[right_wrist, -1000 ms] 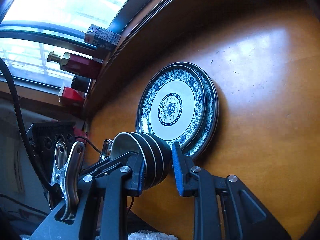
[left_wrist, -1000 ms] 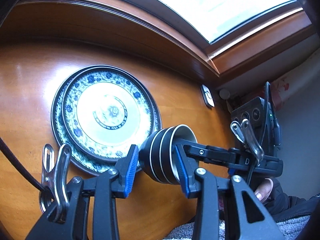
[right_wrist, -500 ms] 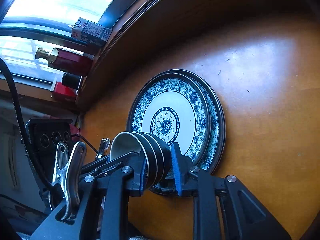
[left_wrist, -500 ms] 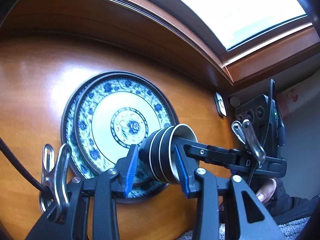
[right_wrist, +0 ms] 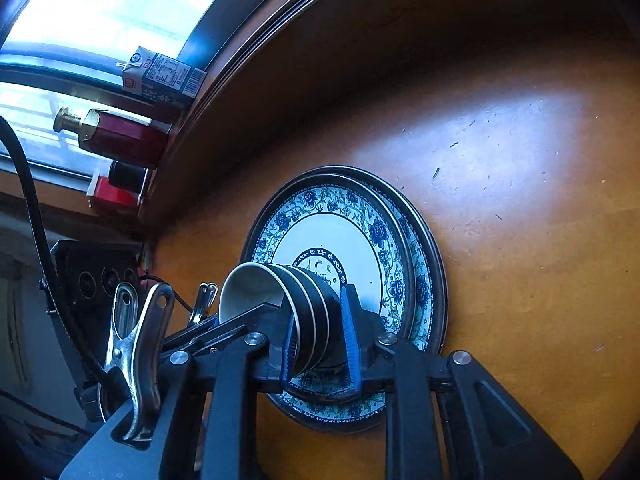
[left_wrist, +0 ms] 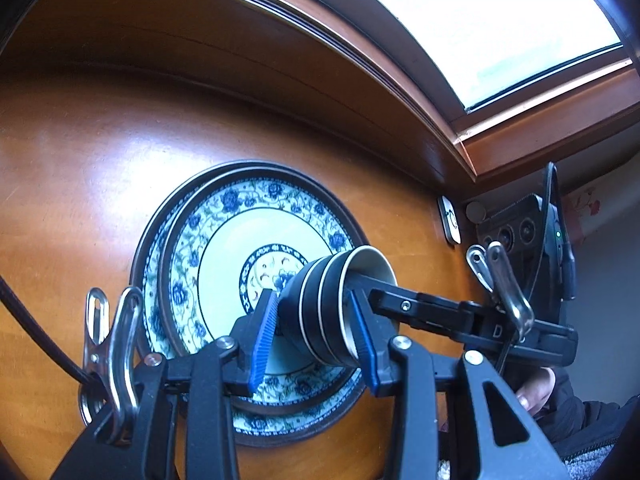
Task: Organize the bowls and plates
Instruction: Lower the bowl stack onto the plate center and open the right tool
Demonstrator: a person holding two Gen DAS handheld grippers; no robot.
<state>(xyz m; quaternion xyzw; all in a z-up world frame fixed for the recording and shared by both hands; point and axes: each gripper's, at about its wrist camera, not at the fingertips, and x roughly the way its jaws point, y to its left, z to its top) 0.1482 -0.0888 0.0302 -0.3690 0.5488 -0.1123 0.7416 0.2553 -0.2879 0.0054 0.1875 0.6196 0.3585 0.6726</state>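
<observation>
The bowls are a small stack, black outside with thin white rings and white inside; they look hard and shiny, so I think they are slippery and would break if dropped; a stack like this is likely a bit heavy, and the inner bowls could slide out if it tips more. The stack lies on its side in the air just above the plates; its long axis runs sideways, from one claw to the other; the open mouth points away from the plates' middle, toward the right claw's side, and the bottom points toward the left claw's side. The left claw is partly open, with its blue pads on both sides of the stack; one pad sits at the bottom and one at the rim, so it looks like it squeezes the stack end to end. The right claw does the same from the other side; its pads are close around the bowls too, and I cannot tell which claw carries more of the weight. The best place to hold is the rim and the foot, where the pads have an edge to catch; the round wall is too smooth. The plates are two blue flower plates, one on the other, flat on the table; the bowls hang over the near part of the plates, a good spot to set them down upright.
</observation>
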